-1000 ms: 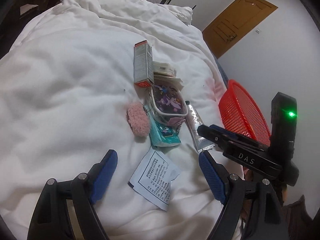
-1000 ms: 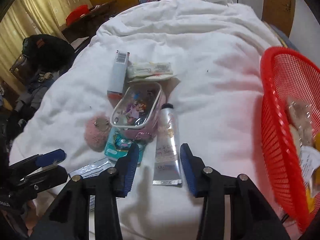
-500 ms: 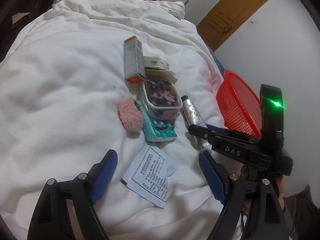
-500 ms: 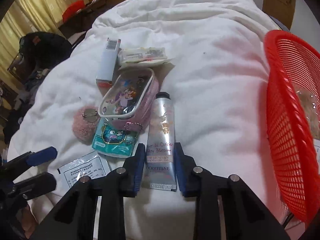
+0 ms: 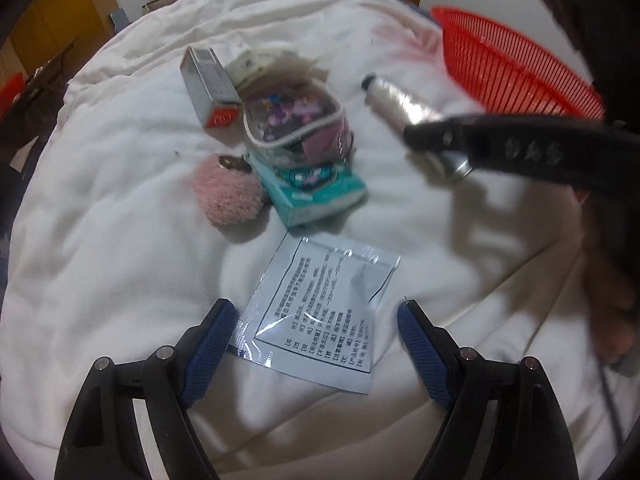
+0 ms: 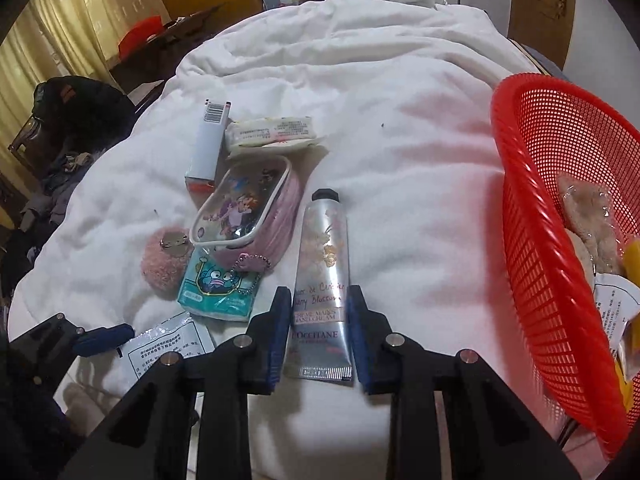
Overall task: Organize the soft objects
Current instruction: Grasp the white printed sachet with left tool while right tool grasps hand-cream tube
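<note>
My right gripper (image 6: 318,322) is shut on the flat end of a silver hand cream tube (image 6: 323,264), which also shows in the left wrist view (image 5: 404,106), lifted off the white duvet (image 6: 400,140). My left gripper (image 5: 314,342) is open, its fingers either side of a pale printed sachet (image 5: 316,312). A pink fluffy pom-pom (image 5: 228,196), a teal tissue pack (image 5: 316,192), a clear cartoon pouch (image 5: 292,120), a grey box (image 5: 210,84) and a white wipes pack (image 6: 272,132) lie clustered beyond.
A red mesh basket (image 6: 532,208) stands at the right edge of the bed, holding a plush toy (image 6: 592,220) and packets. A chair with dark clothes (image 6: 76,120) stands to the left of the bed. A wooden door (image 6: 536,4) is behind.
My right gripper closed on the tube's end and raised it. My left gripper swung down and forward over the sachet, now between its fingers.
</note>
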Motion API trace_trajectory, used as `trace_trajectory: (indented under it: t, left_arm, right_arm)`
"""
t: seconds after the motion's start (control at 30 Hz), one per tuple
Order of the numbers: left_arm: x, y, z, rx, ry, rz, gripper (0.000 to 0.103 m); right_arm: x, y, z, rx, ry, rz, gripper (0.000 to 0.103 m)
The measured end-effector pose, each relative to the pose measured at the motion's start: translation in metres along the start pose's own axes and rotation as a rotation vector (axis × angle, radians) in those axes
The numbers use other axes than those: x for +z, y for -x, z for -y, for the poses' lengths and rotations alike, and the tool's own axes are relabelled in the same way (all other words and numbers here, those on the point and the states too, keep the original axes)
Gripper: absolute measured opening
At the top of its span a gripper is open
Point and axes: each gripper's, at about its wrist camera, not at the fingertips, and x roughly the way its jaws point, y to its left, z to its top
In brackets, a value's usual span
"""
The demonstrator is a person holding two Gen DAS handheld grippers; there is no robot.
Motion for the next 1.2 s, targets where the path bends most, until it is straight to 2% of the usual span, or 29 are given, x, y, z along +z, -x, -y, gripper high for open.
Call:
trace_trajectory:
  t: [0.07, 0.1, 0.13, 0.17, 0.2, 0.23, 0.27, 0.3, 0.33, 0.4, 0.43, 0.5, 0.57, 0.63, 0.7, 0.73, 0.83, 0.93, 0.97, 1.0, 1.07, 1.1, 1.2]
  left_arm:
    - [0.000, -0.006, 0.001, 0.019, -0.013, -0.024, 0.086]
    - [0.000, -0.010, 0.001, 0.019, -0.020, -0.036, 0.083]
    - [0.000, -0.013, 0.001, 0.016, -0.022, -0.043, 0.075]
    - [-0.001, -0.014, 0.002, 0.018, -0.032, -0.044, 0.073]
    - [-0.002, -0.013, 0.005, 0.027, -0.055, -0.042, 0.066]
    - [-0.004, -0.010, 0.007, 0.029, -0.068, -0.035, 0.051]
    - [-0.005, -0.008, 0.009, 0.029, -0.078, -0.031, 0.042]
    - [-0.006, -0.005, 0.011, 0.012, -0.093, -0.024, 0.021]
    - [-0.007, -0.002, 0.014, -0.018, -0.107, -0.022, 0.017]
    - [-0.007, 0.001, 0.020, -0.066, -0.114, -0.021, 0.017]
    - [-0.008, 0.002, 0.022, -0.062, -0.122, -0.020, 0.017]
    - [-0.006, 0.000, 0.022, -0.069, -0.117, -0.021, 0.024]
    - [-0.005, 0.001, 0.021, -0.036, -0.114, 0.007, 0.042]
    - [-0.004, -0.001, 0.024, 0.014, -0.136, 0.008, 0.070]
    - [0.000, -0.003, 0.018, 0.076, -0.143, 0.012, 0.082]
    - [0.002, -0.006, 0.015, 0.098, -0.133, 0.013, 0.084]
    - [0.006, -0.022, 0.001, 0.055, -0.094, -0.019, 0.089]
    - [0.012, -0.038, 0.006, 0.064, -0.130, -0.031, 0.086]
    - [0.014, -0.041, 0.010, 0.069, -0.151, -0.038, 0.082]
    - [0.015, -0.042, 0.010, 0.068, -0.156, -0.043, 0.068]
    - [0.012, -0.039, 0.009, 0.042, -0.154, -0.043, 0.062]
    - [0.011, -0.036, 0.008, 0.036, -0.152, -0.041, 0.048]
    - [-0.001, -0.021, 0.006, 0.011, -0.159, -0.036, 0.042]
  right_arm:
    - [-0.001, 0.000, 0.000, 0.000, -0.001, 0.000, 0.028]
    - [-0.001, 0.000, -0.001, -0.002, 0.000, 0.000, 0.028]
    - [-0.001, -0.001, -0.001, -0.001, 0.000, 0.000, 0.028]
    - [-0.001, -0.001, -0.001, 0.000, 0.000, 0.000, 0.028]
    - [-0.001, -0.001, -0.001, 0.000, -0.002, -0.002, 0.028]
    - [-0.002, -0.001, -0.001, 0.002, -0.006, -0.003, 0.028]
    - [-0.002, 0.000, -0.001, 0.002, -0.006, -0.001, 0.028]
    - [-0.002, 0.001, -0.002, 0.003, -0.005, 0.002, 0.028]
    - [-0.002, 0.001, -0.002, 0.003, -0.004, 0.001, 0.028]
    - [-0.002, -0.001, -0.001, 0.005, -0.008, -0.003, 0.028]
    - [-0.002, 0.000, -0.001, 0.005, -0.008, -0.002, 0.028]
    - [-0.001, -0.002, 0.000, 0.005, -0.005, -0.003, 0.028]
    - [-0.001, -0.003, 0.001, 0.006, -0.007, -0.006, 0.028]
    - [-0.001, -0.004, 0.001, 0.007, -0.005, -0.006, 0.028]
    - [-0.001, -0.004, 0.001, 0.006, -0.009, -0.008, 0.028]
    - [-0.001, -0.003, 0.001, 0.005, -0.010, -0.007, 0.028]
    - [-0.001, -0.003, 0.001, 0.008, -0.008, -0.008, 0.028]
    - [-0.001, -0.003, 0.003, 0.019, -0.016, -0.007, 0.028]
    - [-0.001, -0.002, 0.003, 0.022, -0.018, -0.005, 0.028]
    - [-0.001, -0.001, 0.004, 0.024, -0.021, -0.005, 0.028]
    - [-0.001, 0.000, 0.007, 0.030, -0.028, -0.001, 0.028]
    - [-0.001, 0.002, 0.007, 0.030, -0.029, 0.004, 0.027]
    - [-0.001, 0.007, 0.006, 0.028, -0.025, 0.016, 0.027]
